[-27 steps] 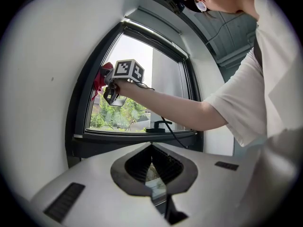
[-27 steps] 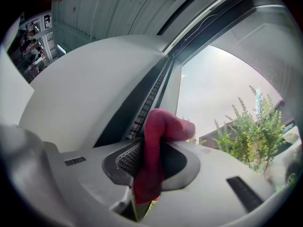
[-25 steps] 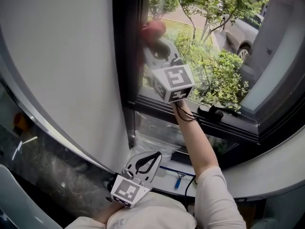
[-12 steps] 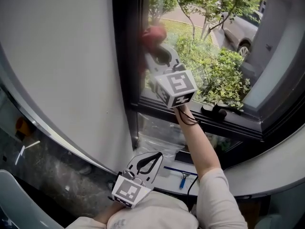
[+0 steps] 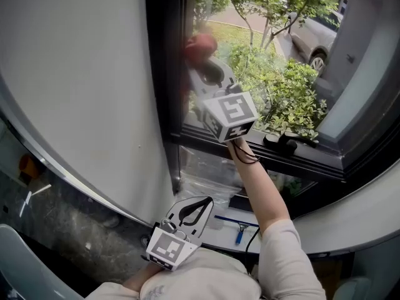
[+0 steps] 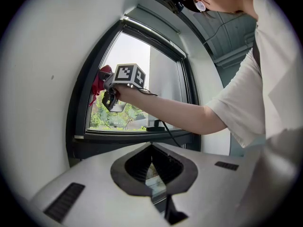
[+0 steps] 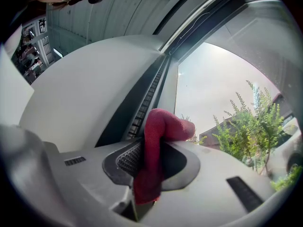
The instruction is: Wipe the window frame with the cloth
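Pressing red cloth (image 7: pixel 165 124) on window frame (image 5: pixel 164 74), right gripper (image 7: pixel 149 167) clamped on it, barely lower than second ago: stroke slow. Left gripper (image 6: pixel 152 162) closed, empty.

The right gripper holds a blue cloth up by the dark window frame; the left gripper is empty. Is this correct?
Not blue: the right gripper view shows the cloth is red. The right gripper holds a red cloth up by the dark window frame; the left gripper is empty.
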The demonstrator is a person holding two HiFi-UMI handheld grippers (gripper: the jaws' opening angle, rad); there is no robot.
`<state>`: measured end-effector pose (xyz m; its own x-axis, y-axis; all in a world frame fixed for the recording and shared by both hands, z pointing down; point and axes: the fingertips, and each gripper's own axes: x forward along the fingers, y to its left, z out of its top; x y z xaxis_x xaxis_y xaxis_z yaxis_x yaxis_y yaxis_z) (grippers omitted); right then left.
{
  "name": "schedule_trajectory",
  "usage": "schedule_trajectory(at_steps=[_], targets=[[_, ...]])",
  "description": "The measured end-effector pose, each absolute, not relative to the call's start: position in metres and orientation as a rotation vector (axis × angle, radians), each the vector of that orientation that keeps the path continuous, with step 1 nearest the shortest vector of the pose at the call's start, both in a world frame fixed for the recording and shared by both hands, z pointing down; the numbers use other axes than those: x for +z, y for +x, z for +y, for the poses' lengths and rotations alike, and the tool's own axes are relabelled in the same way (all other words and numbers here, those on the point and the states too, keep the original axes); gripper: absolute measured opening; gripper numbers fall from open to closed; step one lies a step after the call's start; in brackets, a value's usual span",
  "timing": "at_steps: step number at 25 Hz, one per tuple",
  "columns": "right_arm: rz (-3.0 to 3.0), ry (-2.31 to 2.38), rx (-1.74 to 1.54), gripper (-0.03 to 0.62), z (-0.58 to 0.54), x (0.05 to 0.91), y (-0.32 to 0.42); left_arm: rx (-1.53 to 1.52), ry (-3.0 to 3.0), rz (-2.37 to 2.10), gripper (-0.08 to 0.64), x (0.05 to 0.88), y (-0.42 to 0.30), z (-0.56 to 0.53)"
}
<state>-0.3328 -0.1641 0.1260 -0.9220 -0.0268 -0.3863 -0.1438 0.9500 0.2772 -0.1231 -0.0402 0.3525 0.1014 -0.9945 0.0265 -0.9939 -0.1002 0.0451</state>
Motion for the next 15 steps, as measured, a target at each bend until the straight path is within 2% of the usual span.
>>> schedule_trajectory(at_steps=[15], targets=[[2.757,-0.111,0.392,0.087,-0.165,0.154,-0.333,-0.031,2.276,-2.06,0.008,0.356,-0.121,-0.043]])
